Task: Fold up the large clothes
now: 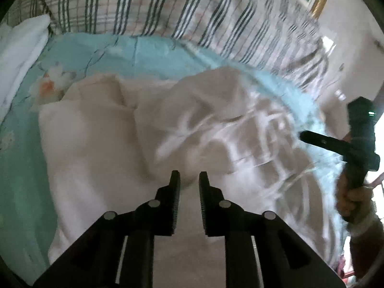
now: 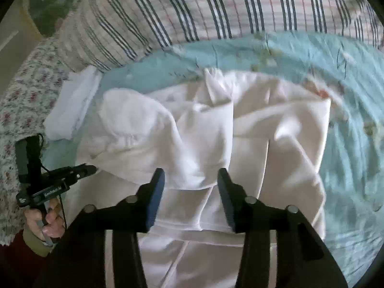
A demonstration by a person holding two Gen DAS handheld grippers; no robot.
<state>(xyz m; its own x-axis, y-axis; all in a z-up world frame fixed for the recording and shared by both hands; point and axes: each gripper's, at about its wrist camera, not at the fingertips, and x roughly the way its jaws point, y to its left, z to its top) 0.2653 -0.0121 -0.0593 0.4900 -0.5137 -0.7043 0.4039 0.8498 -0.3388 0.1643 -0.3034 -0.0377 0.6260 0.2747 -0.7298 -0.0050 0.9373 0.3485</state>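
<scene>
Crumpled white cotton garment (image 1: 115, 144) spread on light-blue floral bed sheet (image 1: 21, 168), striped plaid quilt (image 1: 144, 4) behind. Left gripper (image 1: 189, 180) held narrowly parted above cloth, nothing gripped. Right gripper (image 2: 190, 175) held wide, empty, over garment's middle.

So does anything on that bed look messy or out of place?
Only the white garment: it lies crumpled on the light blue bedspread, bunched into ridges and folds rather than spread flat. A small folded white cloth sits apart near the striped pillows. Nothing looks spilled or damaged.
</scene>
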